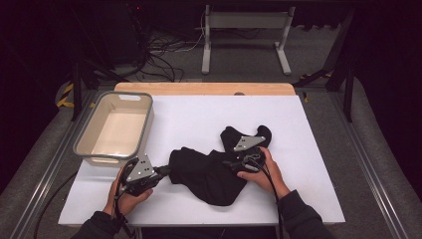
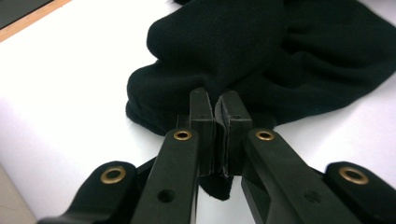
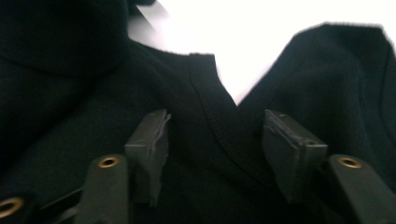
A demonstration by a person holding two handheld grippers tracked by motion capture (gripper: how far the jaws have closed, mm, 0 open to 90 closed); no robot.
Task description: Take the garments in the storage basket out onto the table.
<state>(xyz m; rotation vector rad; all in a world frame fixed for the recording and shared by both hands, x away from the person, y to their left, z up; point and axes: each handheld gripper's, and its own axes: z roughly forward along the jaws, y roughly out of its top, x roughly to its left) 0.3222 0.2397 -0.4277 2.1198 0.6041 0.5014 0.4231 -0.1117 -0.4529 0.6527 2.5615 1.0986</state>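
A black garment [image 1: 209, 174] is lying crumpled on the white table top [image 1: 199, 119], near the person's edge and roughly midway between the two hands. Its left end is being pinched by the left gripper [image 1: 161, 172], which is being held low over the table at the garment's left side; in the left gripper view a fold of the dark cloth [image 2: 219, 182] is being squeezed between the pads [image 2: 201, 116], which are pressed almost together on it, while the rest of the garment [image 2: 261, 56] is spreading away beyond the jaws. The right gripper [image 1: 238, 160] is being held over the garment's right part, where two dark lobes are reaching toward the far side of the table. In the right gripper view its jaws are standing well apart, with a stitched seam of the cloth [image 3: 219, 126] lying between them and not being pressed by either pad [image 3: 149, 144]. A beige tub [image 1: 82, 144] is standing at the table's far left, apart from the garment.
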